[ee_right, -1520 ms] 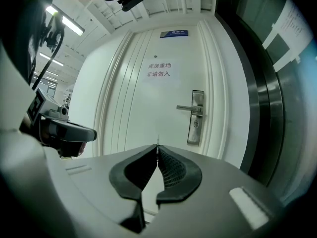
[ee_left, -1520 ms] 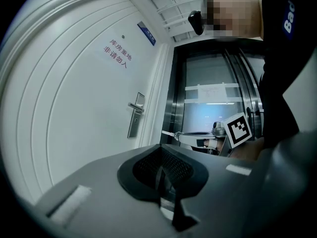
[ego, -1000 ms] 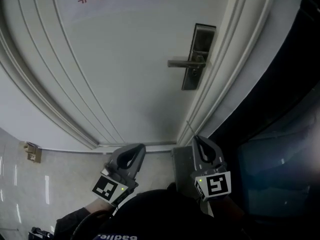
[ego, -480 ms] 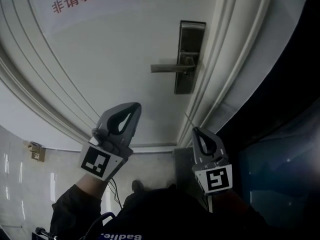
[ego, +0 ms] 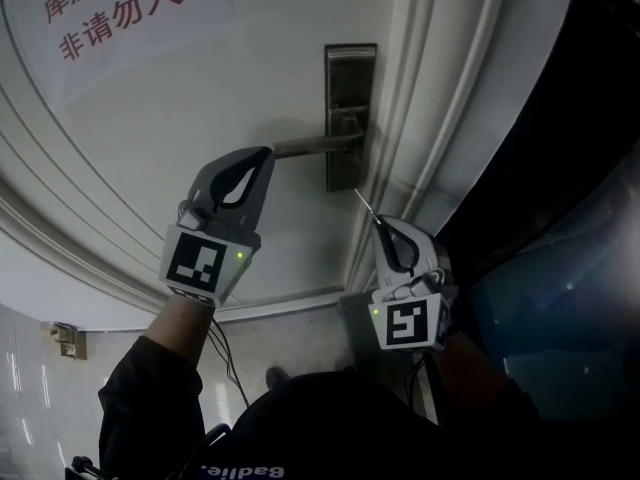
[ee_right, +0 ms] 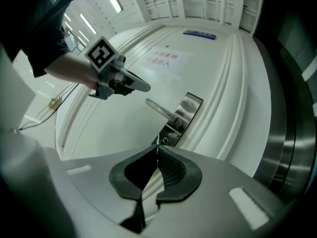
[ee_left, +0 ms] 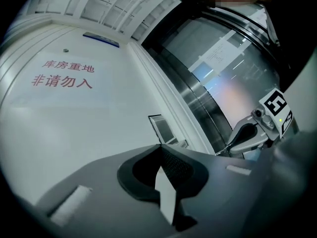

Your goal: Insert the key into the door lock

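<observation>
A metal lock plate with a lever handle is mounted on the white door. My left gripper is shut and empty, its tip right at the handle's free end; whether it touches is unclear. Lower right, my right gripper is shut on a thin key that points up toward the plate's lower end. In the right gripper view the key sticks out just short of the keyhole, below the handle. The left gripper view shows shut tips and the plate.
A paper sign with red characters hangs on the door's upper left. Door frame mouldings run just right of the lock. Beyond them is a dark glass and metal panel. A small fitting sits on the tiled floor.
Both grippers have risen toward the lock. The left one swung up and right to the handle's end. The right one carried the key up close to the plate's lower end.
</observation>
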